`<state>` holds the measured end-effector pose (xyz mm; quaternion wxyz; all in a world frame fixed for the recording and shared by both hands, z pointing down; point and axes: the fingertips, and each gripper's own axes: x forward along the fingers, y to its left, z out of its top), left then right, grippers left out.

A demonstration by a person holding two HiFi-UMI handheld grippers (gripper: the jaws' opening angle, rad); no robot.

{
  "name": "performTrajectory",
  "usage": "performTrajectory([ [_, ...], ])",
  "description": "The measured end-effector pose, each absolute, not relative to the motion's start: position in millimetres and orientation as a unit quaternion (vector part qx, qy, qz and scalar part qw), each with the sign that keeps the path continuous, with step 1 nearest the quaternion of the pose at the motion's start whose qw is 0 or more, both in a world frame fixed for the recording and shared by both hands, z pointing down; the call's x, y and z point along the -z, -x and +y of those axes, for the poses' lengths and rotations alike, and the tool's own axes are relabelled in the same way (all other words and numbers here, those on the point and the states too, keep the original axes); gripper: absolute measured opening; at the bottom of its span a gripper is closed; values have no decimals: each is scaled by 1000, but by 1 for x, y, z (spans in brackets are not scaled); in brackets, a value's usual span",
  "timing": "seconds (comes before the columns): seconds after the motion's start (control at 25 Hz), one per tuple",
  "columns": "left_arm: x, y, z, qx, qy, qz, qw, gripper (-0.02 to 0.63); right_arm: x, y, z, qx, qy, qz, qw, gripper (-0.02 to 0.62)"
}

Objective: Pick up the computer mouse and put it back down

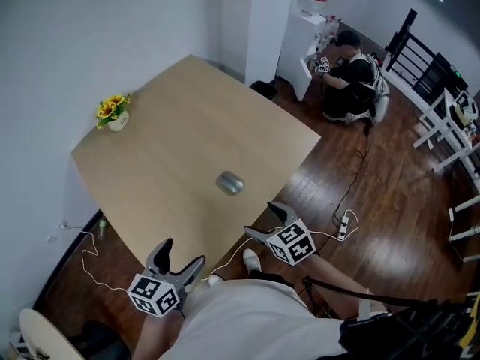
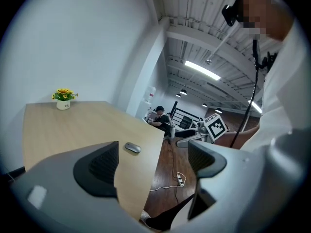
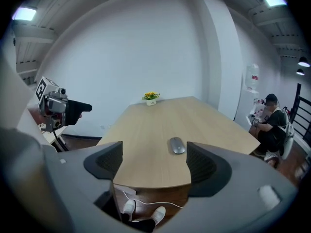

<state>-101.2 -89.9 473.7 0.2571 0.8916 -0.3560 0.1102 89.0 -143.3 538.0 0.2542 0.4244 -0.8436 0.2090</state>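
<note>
A grey computer mouse [image 1: 230,183] lies flat on the light wooden table [image 1: 165,111], near its front edge. Both grippers hover off the table on the near side, well short of the mouse. My left gripper [image 1: 182,253] is at the lower left, open, with nothing between its fingers. My right gripper [image 1: 262,220] is just beyond the table's front corner, open wide and empty too. The left gripper view shows the mouse [image 2: 132,148] small and far off past the left jaw. In the right gripper view, the mouse [image 3: 177,145] sits ahead, close to the right jaw's tip.
A small pot of yellow flowers [image 1: 114,113] stands at the table's far left corner. A person [image 1: 352,81] crouches by a white water dispenser at the back right. A power strip [image 1: 343,227] and cables lie on the wood floor. White furniture stands at the right edge.
</note>
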Motion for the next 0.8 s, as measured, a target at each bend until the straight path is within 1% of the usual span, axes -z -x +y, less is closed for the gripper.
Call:
performTrajectory([
  [0.2,-476,100,-80,-114,-903,-328,252,422,-533,-88,-123,-209,-446,-834,250,416],
  [0.64,-487,125,-58,-112,-905,-313,265,422,-532,-61,-100,-215,-455,-822,265,413],
  [0.8,-494,138,-59,-116,-908,-309,257,422,-529,-50,-92,-216,-460,-821,262,408],
])
